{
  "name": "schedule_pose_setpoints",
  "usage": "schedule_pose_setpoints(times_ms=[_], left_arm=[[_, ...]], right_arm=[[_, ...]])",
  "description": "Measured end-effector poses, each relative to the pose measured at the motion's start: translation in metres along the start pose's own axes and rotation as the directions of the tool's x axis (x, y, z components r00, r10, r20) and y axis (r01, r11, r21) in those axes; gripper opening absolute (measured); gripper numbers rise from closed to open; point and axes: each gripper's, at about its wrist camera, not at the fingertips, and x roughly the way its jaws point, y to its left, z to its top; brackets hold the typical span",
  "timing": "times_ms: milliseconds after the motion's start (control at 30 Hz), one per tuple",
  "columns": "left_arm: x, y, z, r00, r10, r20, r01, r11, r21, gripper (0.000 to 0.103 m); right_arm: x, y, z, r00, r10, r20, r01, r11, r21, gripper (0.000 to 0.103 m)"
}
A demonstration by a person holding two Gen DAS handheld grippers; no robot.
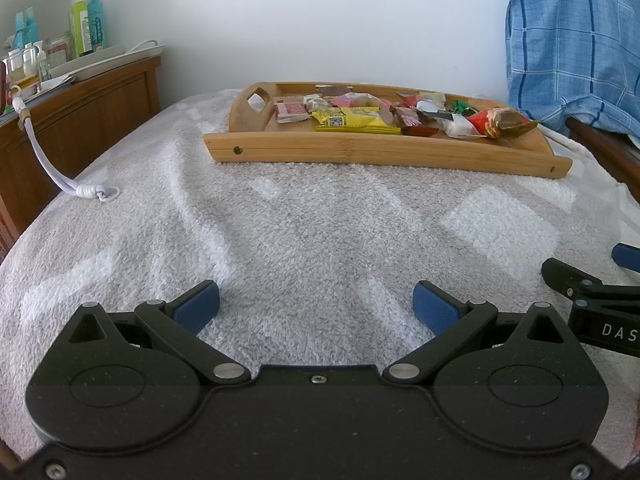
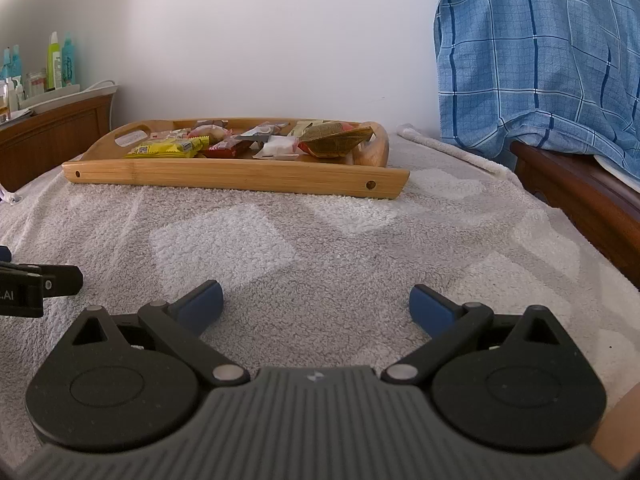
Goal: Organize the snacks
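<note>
Left wrist view gives me the tray (image 1: 360, 152) first: a bamboo one with cut-out handles, sitting on the far half of the towel (image 1: 304, 240), well ahead of both tools. The snacks (image 1: 392, 114) are heaped inside it; a yellow packet (image 1: 352, 120) lies near the front wall, a pink one (image 1: 291, 112) by the left handle, and a red-and-brown bag (image 1: 500, 122) at the right end. The print on the wrappers is too small for me to read.

My left gripper (image 1: 316, 304) hangs low over the bare towel, jaws wide apart with nothing between them. My right gripper (image 2: 316, 304) does the same, just beside it, blue pads spread and empty. On its side, as the left camera sees it, I read white letters "DAS"; the right camera catches ".AI" on the other tool.

The towel is grey-white terry with pale patches and covers the whole surface. A white wall stands behind. At left, a wooden cabinet (image 1: 80, 120) carries bottles (image 1: 86, 20) and jars, and a white cord (image 1: 52, 164) droops from it onto the towel. At right, blue checked cloth (image 2: 540, 60) drapes over dark wood.
</note>
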Motion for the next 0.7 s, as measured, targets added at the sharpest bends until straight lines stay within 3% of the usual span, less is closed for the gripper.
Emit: schedule_pose_setpoints(times_ms=[700], left_arm=[[0.0000,-0.0011,-0.0006,1.000,0.006,0.000,-0.006,1.000,0.003,0.103]], right_arm=[[0.0001,0.0001,-0.0004,1.000,0.000,0.001,0.000,1.000,0.001,0.103]])
